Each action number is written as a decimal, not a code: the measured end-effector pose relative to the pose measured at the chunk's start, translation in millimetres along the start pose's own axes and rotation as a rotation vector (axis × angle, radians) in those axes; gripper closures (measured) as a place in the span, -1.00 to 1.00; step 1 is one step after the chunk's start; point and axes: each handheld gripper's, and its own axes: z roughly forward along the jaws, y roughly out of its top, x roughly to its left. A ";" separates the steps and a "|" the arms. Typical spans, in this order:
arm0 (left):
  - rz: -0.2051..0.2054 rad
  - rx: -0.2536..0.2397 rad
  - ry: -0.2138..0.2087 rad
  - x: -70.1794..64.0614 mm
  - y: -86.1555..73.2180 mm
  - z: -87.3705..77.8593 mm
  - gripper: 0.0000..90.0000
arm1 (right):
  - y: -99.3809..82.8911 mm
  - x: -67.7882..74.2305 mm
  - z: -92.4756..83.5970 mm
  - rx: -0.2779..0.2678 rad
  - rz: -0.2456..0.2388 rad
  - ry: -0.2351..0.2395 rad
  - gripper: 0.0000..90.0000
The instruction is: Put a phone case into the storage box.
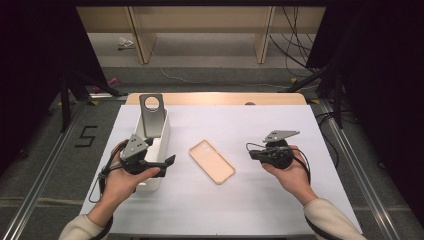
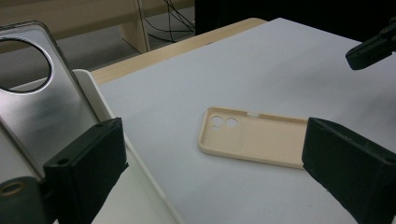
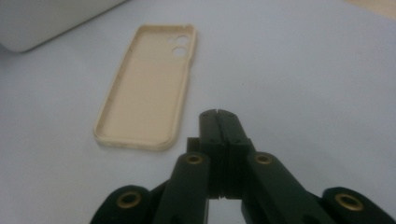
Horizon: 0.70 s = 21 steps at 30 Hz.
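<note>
Beige phone case (image 1: 211,161) is lying open-side up at mid-desk, between both claws and touching neither, so either can reach it. Left claw (image 1: 167,161) is hovering spread and empty by the white box (image 1: 165,134), where a grey phone case (image 1: 152,115) is leaning upright. Right claw (image 1: 251,152), pressed together on nothing, is pointing left toward the beige case.

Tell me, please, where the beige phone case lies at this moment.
In the high view the beige phone case lies flat, open side up, near the middle of the white table, between the white box at its left and the right gripper.
</note>
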 end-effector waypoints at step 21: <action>0.002 0.000 -0.010 -2.5 0.8 0.8 -0.86 | 10.9 16.2 61.6 0.247 0.012 0.027 1.00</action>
